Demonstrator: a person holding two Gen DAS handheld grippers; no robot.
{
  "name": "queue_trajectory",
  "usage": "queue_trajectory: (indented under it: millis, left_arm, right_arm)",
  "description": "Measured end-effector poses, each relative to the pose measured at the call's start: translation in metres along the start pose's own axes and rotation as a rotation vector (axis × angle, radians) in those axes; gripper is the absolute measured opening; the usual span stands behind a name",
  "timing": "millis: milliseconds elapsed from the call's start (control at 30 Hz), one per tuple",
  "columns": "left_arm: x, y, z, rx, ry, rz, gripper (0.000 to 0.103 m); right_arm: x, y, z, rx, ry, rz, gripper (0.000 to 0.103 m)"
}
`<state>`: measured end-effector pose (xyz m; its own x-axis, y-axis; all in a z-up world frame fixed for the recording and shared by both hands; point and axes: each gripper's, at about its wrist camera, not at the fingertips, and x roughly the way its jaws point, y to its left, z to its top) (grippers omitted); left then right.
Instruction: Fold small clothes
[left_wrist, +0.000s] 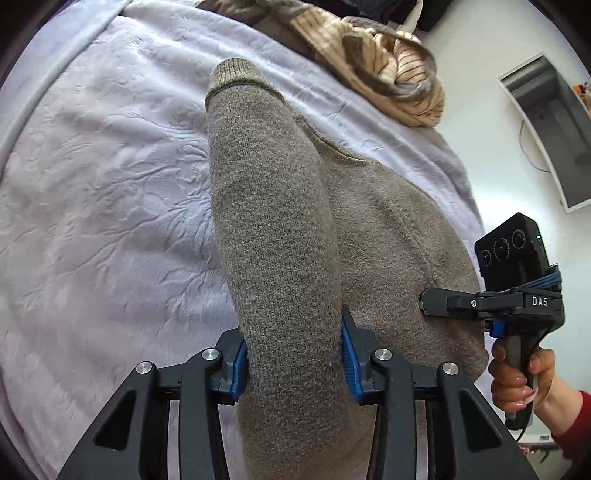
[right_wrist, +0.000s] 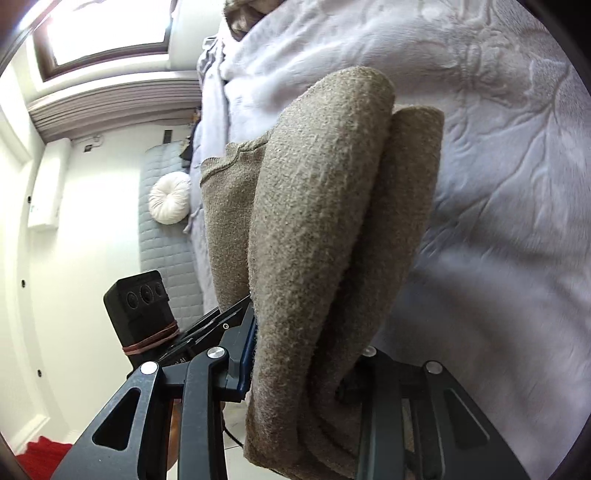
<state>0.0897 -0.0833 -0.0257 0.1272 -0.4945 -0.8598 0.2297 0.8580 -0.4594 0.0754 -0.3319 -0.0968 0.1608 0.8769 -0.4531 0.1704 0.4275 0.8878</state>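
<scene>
Pale blanket (left_wrist: 110, 177) underlies the sweater (left_wrist: 280, 240), stretching lengthwise ahead; left gripper (left_wrist: 293, 356) and right gripper (right_wrist: 303, 365) both clamp it.

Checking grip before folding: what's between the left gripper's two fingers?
A thick fold of the brown sweater fills the left gripper, shown in the left wrist view.

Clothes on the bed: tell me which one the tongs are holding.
The plain grey-brown sweater, gripped by both the left tongs and right tongs. The striped beige garment lies untouched, bunched up beyond it.
</scene>
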Motion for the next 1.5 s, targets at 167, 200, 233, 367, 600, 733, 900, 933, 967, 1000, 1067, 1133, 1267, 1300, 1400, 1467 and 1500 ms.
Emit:
queue_trajectory:
  millis: [167, 200, 233, 367, 600, 733, 900, 933, 967, 1000, 1067, 1133, 1267, 1300, 1400, 1467, 1500]
  left_arm:
    - [-0.042, 0.013, -0.030, 0.010, -0.013, 0.003, 0.043]
    - [-0.048, 0.015, -0.037, 0.008, -0.014, 0.003, 0.043]
    - [-0.055, 0.020, -0.044, 0.006, -0.014, 0.004, 0.043]
    - [-0.070, 0.033, -0.074, -0.012, -0.006, 0.018, 0.043]
    - [-0.059, 0.061, -0.120, -0.054, 0.033, 0.068, 0.043]
    - [-0.039, 0.084, -0.135, -0.080, 0.058, 0.160, 0.043]
    - [-0.063, 0.105, -0.143, -0.138, -0.014, 0.229, 0.043]
    - [-0.068, 0.109, -0.145, -0.142, -0.022, 0.264, 0.043]
    - [-0.074, 0.113, -0.146, -0.150, -0.034, 0.302, 0.043]
    - [-0.080, 0.116, -0.148, -0.163, -0.048, 0.325, 0.043]
    - [-0.088, 0.119, -0.151, -0.187, -0.064, 0.326, 0.043]
    - [-0.098, 0.121, -0.154, -0.193, -0.076, 0.318, 0.043]
    - [-0.100, 0.099, -0.151, -0.151, -0.092, 0.265, 0.043]
    - [-0.096, 0.090, -0.149, -0.136, -0.090, 0.236, 0.043]
    - [-0.077, 0.071, -0.143, -0.108, -0.070, 0.180, 0.043]
    - [-0.064, 0.064, -0.144, -0.115, -0.057, 0.154, 0.043]
    - [-0.053, 0.063, -0.147, -0.124, -0.035, 0.158, 0.043]
  right_arm:
    - [0.001, 0.026, -0.021, -0.021, 0.012, 0.012, 0.036]
    - [0.004, 0.033, -0.028, -0.031, 0.016, 0.008, 0.036]
    - [0.008, 0.038, -0.032, -0.036, 0.018, 0.007, 0.036]
    - [0.023, 0.049, -0.060, -0.038, 0.036, 0.009, 0.036]
    - [0.076, 0.044, -0.095, -0.032, 0.086, -0.027, 0.036]
    - [0.110, 0.027, -0.094, 0.003, 0.110, -0.119, 0.036]
    - [0.109, 0.024, -0.086, 0.011, 0.070, -0.295, 0.043]
    - [0.104, 0.029, -0.086, -0.017, 0.063, -0.353, 0.044]
    - [0.102, 0.034, -0.087, -0.050, 0.061, -0.427, 0.044]
    - [0.096, 0.038, -0.090, -0.090, 0.057, -0.532, 0.044]
    - [0.088, 0.046, -0.091, -0.142, 0.039, -0.668, 0.039]
    - [0.078, 0.052, -0.096, -0.155, 0.015, -0.679, 0.025]
    - [0.057, 0.062, -0.108, -0.192, -0.023, -0.635, 0.015]
    - [0.061, 0.071, -0.111, -0.216, -0.026, -0.617, 0.013]
    - [0.085, 0.094, -0.121, -0.293, 0.000, -0.621, 0.011]
    - [0.094, 0.096, -0.126, -0.346, 0.021, -0.676, 0.011]
    - [0.101, 0.094, -0.130, -0.368, 0.037, -0.712, 0.011]
